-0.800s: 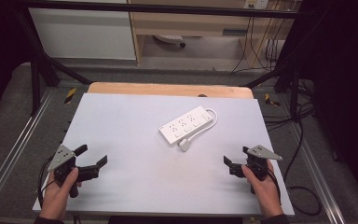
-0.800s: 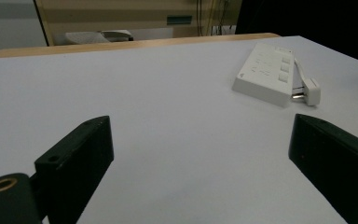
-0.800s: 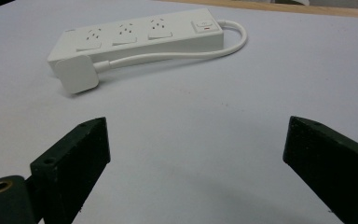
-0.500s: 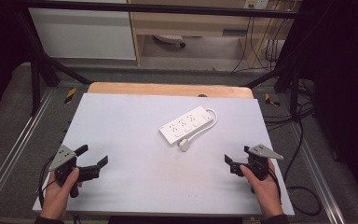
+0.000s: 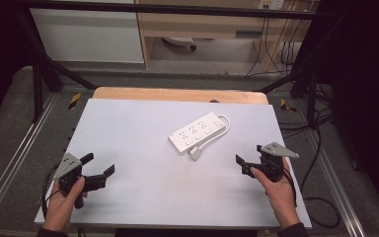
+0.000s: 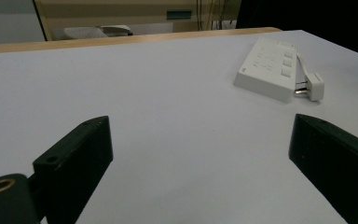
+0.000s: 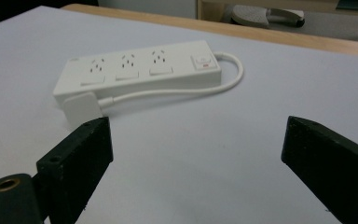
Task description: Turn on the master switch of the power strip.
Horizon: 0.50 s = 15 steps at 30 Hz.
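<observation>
A white power strip (image 5: pixel 197 132) with three sockets lies at an angle on the white tabletop (image 5: pixel 143 128), right of centre. Its short cord loops back along it and ends in a white plug (image 5: pixel 195 154) lying by the near end. My left gripper (image 5: pixel 98 164) is open near the front left, held by a hand, with nothing between its jaws. My right gripper (image 5: pixel 249 155) is open at the front right, pointing towards the strip. The left gripper view has the strip (image 6: pixel 270 70) far off to the right; the right gripper view has the strip (image 7: pixel 140 70) and plug (image 7: pixel 81 107) close ahead.
A wooden strip (image 5: pixel 177 94) borders the table's far edge. Black frame bars (image 5: pixel 34 74) and metal rails (image 5: pixel 10 168) flank the table. Cables (image 5: pixel 321 148) trail on the floor at the right, and a cabinet (image 5: pixel 89 34) stands behind.
My right gripper has edged slightly forward towards the power strip. The left gripper and the strip have stayed where they were.
</observation>
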Available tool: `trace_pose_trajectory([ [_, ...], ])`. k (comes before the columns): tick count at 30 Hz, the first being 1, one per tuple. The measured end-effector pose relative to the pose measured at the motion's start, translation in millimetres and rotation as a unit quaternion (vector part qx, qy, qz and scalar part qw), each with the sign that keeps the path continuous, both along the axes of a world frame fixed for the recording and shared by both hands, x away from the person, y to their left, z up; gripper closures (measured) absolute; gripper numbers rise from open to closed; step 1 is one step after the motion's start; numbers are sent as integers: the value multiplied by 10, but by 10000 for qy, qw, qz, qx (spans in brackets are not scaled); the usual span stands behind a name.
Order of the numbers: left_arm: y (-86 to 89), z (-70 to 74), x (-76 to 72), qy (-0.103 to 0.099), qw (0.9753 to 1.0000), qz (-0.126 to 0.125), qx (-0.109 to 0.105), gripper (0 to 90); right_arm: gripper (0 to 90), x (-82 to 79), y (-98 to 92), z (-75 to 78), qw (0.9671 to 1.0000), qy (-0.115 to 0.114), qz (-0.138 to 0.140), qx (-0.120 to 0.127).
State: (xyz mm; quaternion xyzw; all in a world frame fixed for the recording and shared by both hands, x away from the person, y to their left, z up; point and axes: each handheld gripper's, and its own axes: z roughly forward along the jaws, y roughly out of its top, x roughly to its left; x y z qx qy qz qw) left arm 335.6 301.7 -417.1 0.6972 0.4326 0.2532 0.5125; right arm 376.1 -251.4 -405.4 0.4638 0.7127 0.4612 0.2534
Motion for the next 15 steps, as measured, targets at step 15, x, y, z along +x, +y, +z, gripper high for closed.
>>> trace_pose_trajectory([
  [15, -17, -27, 86, 56, 9999, -18, 98, 62, 239, 627, 11, 350, 9996, -190, -200, -58],
])
